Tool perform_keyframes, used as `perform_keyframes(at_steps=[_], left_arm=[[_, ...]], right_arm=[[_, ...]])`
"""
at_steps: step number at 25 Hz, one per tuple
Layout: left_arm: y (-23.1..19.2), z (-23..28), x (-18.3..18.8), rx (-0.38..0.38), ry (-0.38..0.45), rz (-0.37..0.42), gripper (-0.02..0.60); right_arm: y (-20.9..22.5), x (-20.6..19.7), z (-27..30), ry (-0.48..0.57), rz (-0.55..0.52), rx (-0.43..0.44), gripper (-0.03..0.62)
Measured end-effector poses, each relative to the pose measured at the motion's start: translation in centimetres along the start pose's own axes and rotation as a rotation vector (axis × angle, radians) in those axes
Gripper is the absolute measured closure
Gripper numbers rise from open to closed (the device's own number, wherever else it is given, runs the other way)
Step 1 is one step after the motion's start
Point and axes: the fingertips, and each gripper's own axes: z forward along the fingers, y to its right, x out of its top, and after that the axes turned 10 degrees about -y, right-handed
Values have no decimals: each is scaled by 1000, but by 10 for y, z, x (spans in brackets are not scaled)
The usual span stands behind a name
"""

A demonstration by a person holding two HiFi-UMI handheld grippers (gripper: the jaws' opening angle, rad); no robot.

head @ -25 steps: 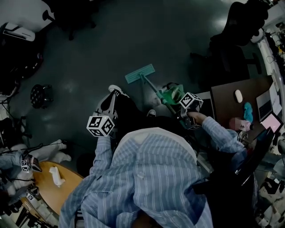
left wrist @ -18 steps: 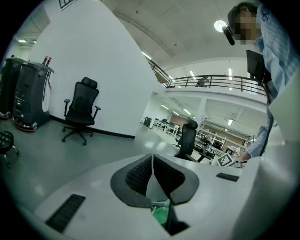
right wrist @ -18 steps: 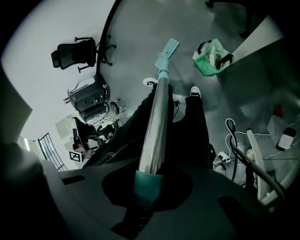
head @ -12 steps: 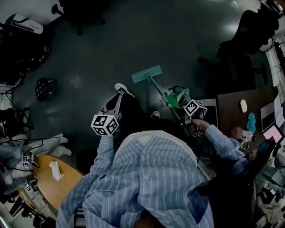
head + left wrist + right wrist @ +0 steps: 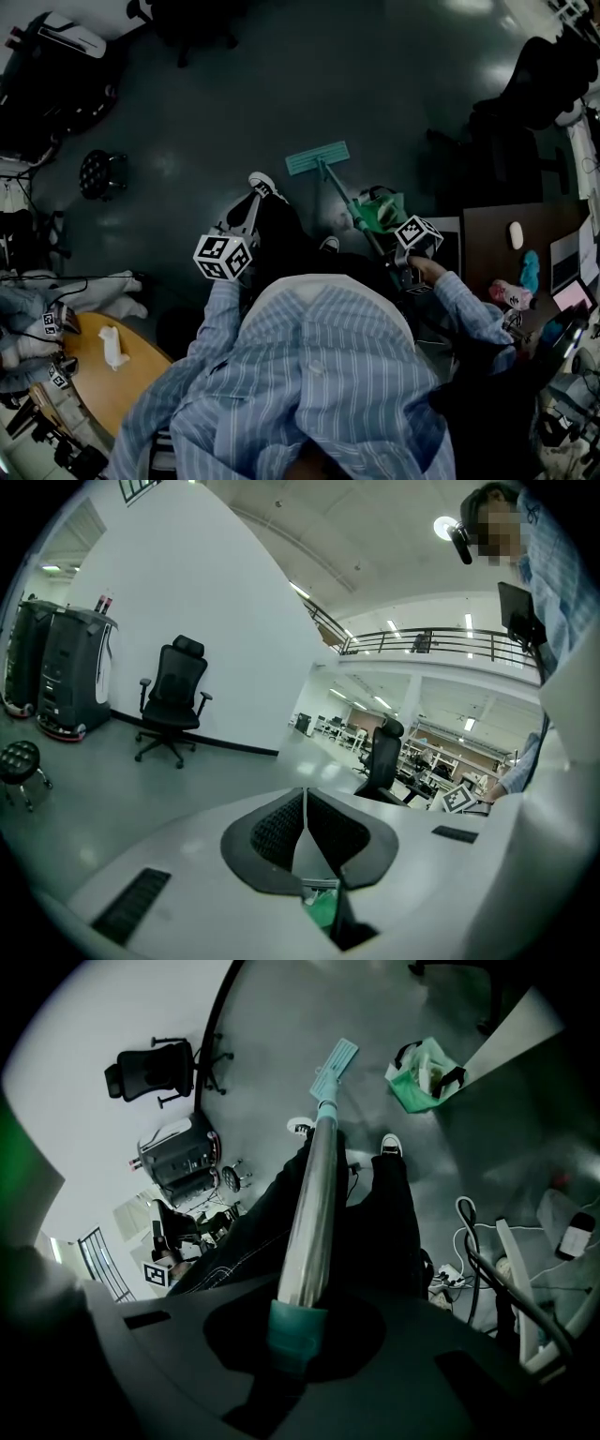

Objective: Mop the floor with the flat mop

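Mop [image 5: 317, 157] rests head-flat on the floor [image 5: 281, 84] ahead of me. My right hand-held gripper [image 5: 298, 1330] clamps the handle's teal end for reach, while my left hand-held gripper [image 5: 305, 810] is closed, empty, held aside.

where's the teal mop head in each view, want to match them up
Head view: mop head on the floor, above centre.
Left gripper view: not in it.
Right gripper view: top centre, at the far end of the handle.
Shared landmark: green bag, right of the mop head in both.
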Motion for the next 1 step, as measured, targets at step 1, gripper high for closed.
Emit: perform_keyframes(at_steps=[1], left_arm=[[0,-1,0,0,-3,2,572]], right_arm=[[0,0,-1,7,4,4,569]])
